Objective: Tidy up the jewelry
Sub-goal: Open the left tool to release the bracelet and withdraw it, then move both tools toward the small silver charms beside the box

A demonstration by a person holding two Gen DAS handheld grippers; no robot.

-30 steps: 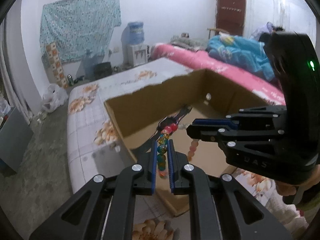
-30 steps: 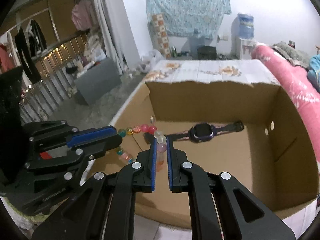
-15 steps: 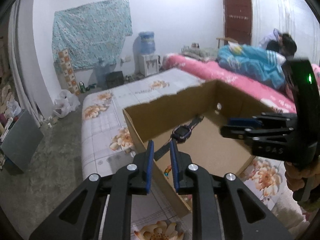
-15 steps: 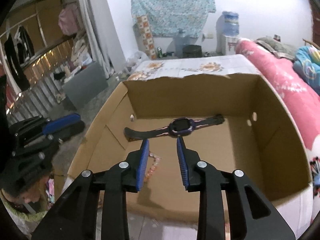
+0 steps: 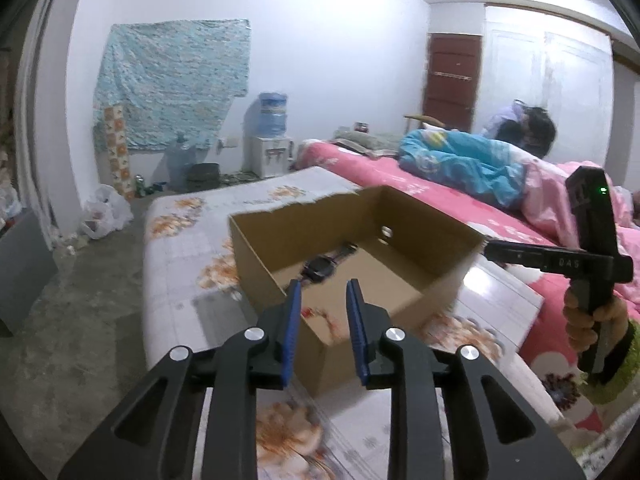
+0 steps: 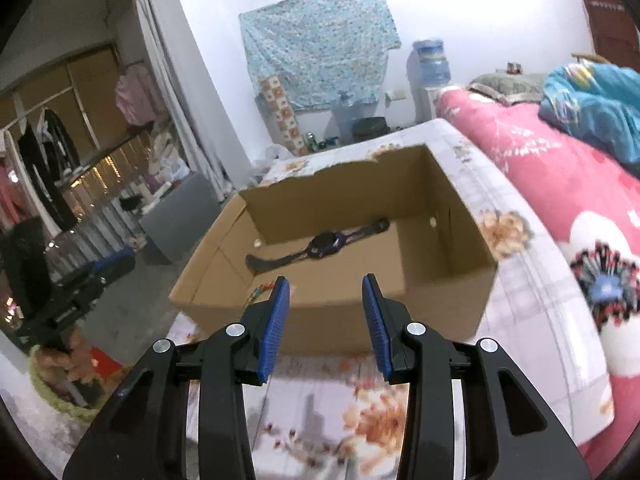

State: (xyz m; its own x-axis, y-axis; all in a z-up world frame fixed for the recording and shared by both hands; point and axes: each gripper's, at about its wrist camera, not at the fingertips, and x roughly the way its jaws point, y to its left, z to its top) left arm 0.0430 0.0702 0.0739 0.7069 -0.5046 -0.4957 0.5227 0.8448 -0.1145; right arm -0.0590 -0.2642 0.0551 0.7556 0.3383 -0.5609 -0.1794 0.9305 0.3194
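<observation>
Inside box: watch (image 6: 326, 242) and, seemingly, bead bracelet (image 6: 258, 292) lay.
Claws: left gripper (image 5: 320, 312), right gripper (image 6: 324, 320) just opened, empty.
Next: fetch another piece.

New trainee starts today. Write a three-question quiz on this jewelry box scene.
1. True or false: the watch lies inside the cardboard box.
2. What lies in the box's near-left corner: A) bead bracelet, B) ring, C) earrings?
3. Is anything between the fingers of the left gripper or the right gripper?

Key: 1 true. 2 A. 3 No; both stand open and empty, their jaws having just been opening.
</observation>
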